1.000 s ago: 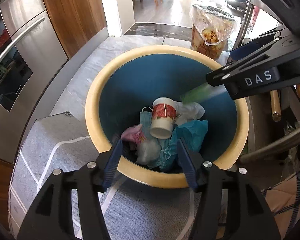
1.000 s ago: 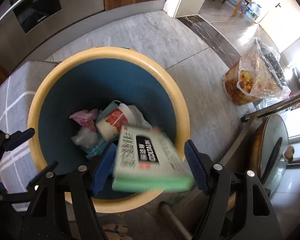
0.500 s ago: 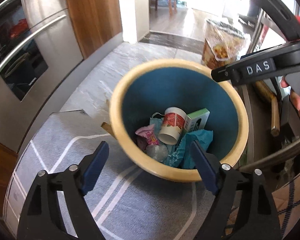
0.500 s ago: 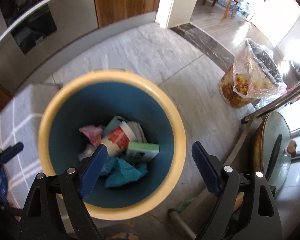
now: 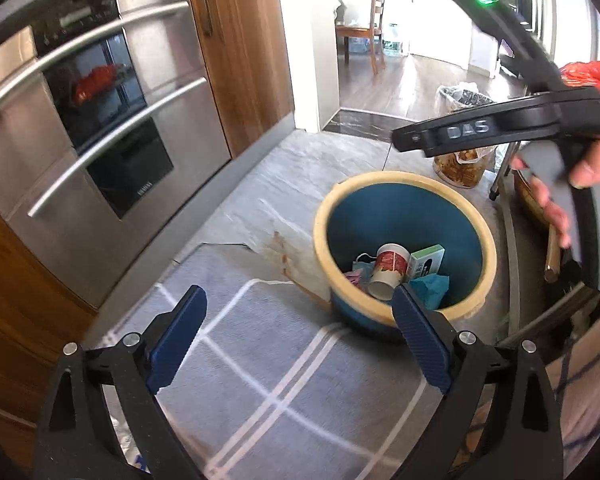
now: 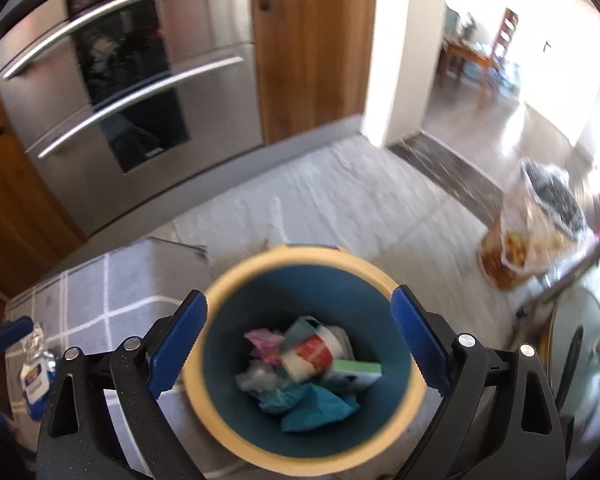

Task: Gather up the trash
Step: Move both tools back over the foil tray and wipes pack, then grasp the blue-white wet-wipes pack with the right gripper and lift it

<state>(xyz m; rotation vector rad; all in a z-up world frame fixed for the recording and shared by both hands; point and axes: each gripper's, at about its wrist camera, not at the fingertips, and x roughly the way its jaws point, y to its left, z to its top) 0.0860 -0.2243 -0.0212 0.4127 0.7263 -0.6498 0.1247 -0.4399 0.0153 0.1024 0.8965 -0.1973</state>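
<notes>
A blue bin with a cream rim [image 5: 325, 216] [image 6: 236, 280] stands on the floor. It holds a red-and-white paper cup [image 5: 390, 270] [image 6: 312, 350], a green-and-white box [image 5: 426, 261] [image 6: 358, 370], teal crumpled paper [image 6: 316, 402] and pink scraps. My left gripper [image 5: 300, 332] is open and empty, above the rug to the left of the bin. My right gripper [image 6: 300, 340] is open and empty above the bin's mouth; its body [image 5: 500, 128] shows in the left wrist view. A blue-and-white wrapper [image 6: 36, 380] lies on the rug at the left.
A steel oven [image 5: 100, 120] and wooden cabinets [image 5: 244, 48] line the left side. A grey checked rug [image 5: 260, 380] covers the floor in front. A clear bag of food scraps [image 6: 532, 232] stands at the right. A glass table with metal legs [image 6: 572, 340] is at the far right.
The green-and-white box has left my right gripper and landed in the bin. Both grippers have pulled up and back from the bin, and the left one has opened wider.
</notes>
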